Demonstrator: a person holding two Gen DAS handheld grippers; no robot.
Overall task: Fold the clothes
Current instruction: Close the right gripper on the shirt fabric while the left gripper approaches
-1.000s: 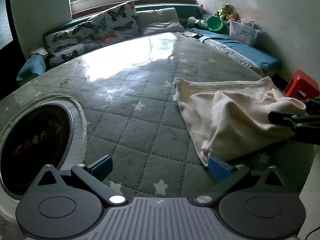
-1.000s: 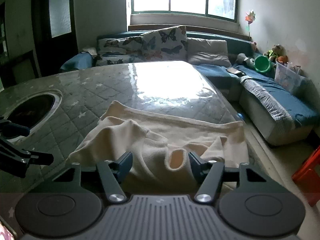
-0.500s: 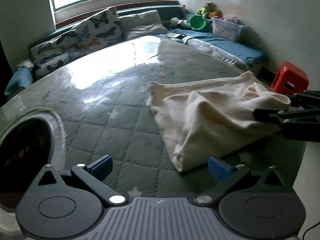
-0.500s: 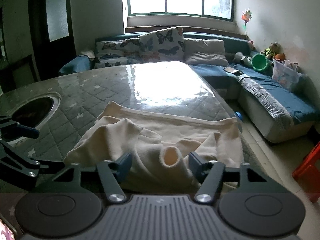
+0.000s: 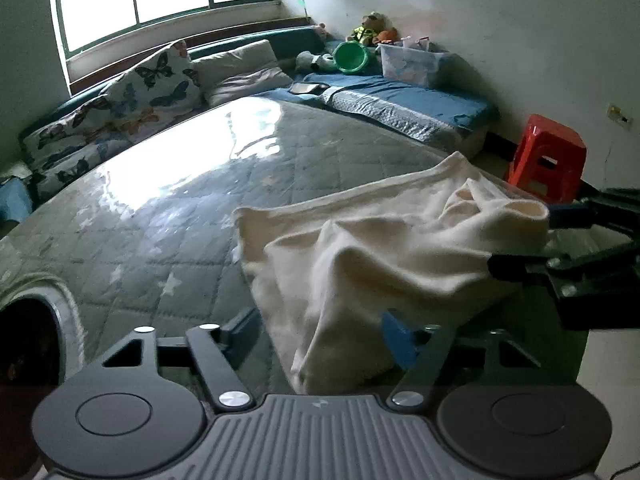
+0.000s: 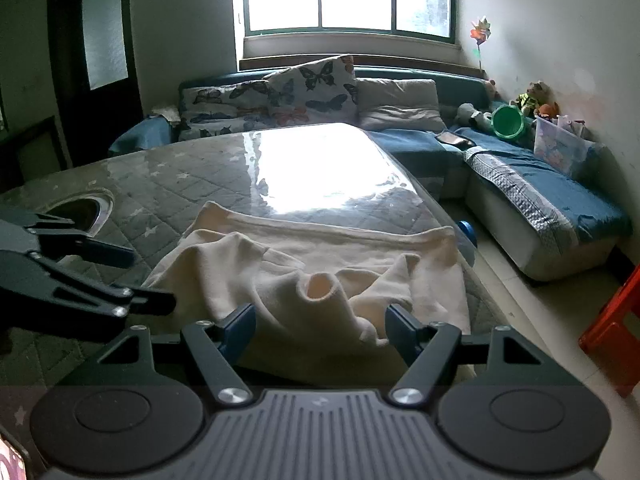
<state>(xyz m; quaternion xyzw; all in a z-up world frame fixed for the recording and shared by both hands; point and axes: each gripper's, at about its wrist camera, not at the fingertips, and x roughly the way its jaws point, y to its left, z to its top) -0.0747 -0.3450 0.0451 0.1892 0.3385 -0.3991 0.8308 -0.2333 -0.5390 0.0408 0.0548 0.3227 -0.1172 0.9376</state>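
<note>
A cream garment (image 5: 380, 256) lies crumpled on the grey-green quilted table (image 5: 200, 208), near its front right corner. It also shows in the right wrist view (image 6: 320, 264), with a tube-like cuff standing up. My left gripper (image 5: 320, 332) is open, its jaws wide on either side of the garment's near corner. My right gripper (image 6: 320, 330) is open, its jaws either side of the bunched near edge. Each gripper shows in the other's view: the right one (image 5: 532, 240) at the garment's right side, the left one (image 6: 144, 280) at its left side.
A round dark opening (image 5: 24, 344) sits in the table at the left. A blue corner sofa (image 6: 520, 176) with butterfly cushions (image 6: 312, 88) runs behind and to the right. A red stool (image 5: 548, 156) stands on the floor right of the table.
My left gripper has moved right and forward onto the garment's near corner. My right gripper has moved slightly closer to the bunched edge. Both stay open.
</note>
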